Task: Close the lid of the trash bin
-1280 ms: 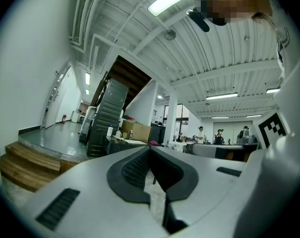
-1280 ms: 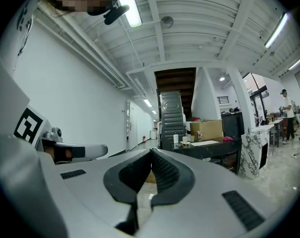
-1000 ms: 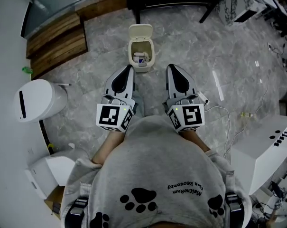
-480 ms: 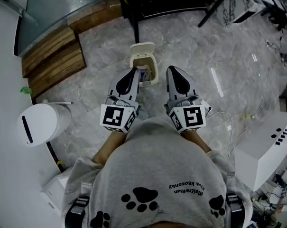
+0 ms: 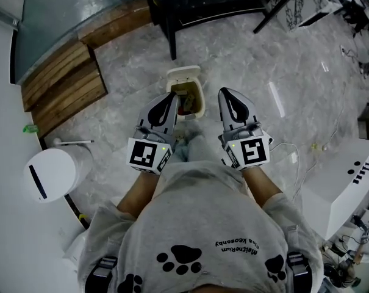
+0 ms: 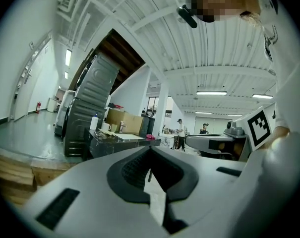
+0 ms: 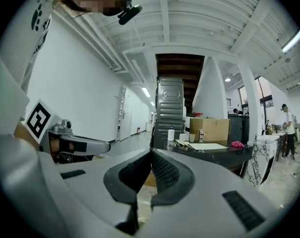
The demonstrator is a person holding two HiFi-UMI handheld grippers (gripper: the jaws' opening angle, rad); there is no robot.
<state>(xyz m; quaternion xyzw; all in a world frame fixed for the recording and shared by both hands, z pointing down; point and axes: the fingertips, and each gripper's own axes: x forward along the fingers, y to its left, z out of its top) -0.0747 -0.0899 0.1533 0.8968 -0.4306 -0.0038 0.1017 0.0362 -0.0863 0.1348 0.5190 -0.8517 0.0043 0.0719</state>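
Note:
A small cream trash bin [image 5: 188, 99] stands on the marble floor, its lid [image 5: 183, 75] tipped back open and rubbish visible inside. My left gripper [image 5: 170, 96] hangs just left of the bin's rim, shut and empty. Just right of the bin is my right gripper [image 5: 225, 93], also shut with nothing in it. In the left gripper view the jaws [image 6: 149, 150] meet at the tips, and the right gripper [image 6: 224, 140] shows alongside. The right gripper view shows its jaws [image 7: 150, 155] closed, with the left gripper [image 7: 73, 144] at the left. Both gripper views look level across the room and miss the bin.
A tall white bin [image 5: 53, 171] stands at the left. Wooden steps [image 5: 62, 84] lie at the upper left, a dark table with legs [image 5: 172, 29] behind the trash bin, and a white cabinet [image 5: 346, 188] at the right. Cables [image 5: 300, 157] trail over the floor at the right.
I have walked toward the trash bin: it has come from well ahead of the grippers to lie between their tips. Both grippers stayed shut, side by side.

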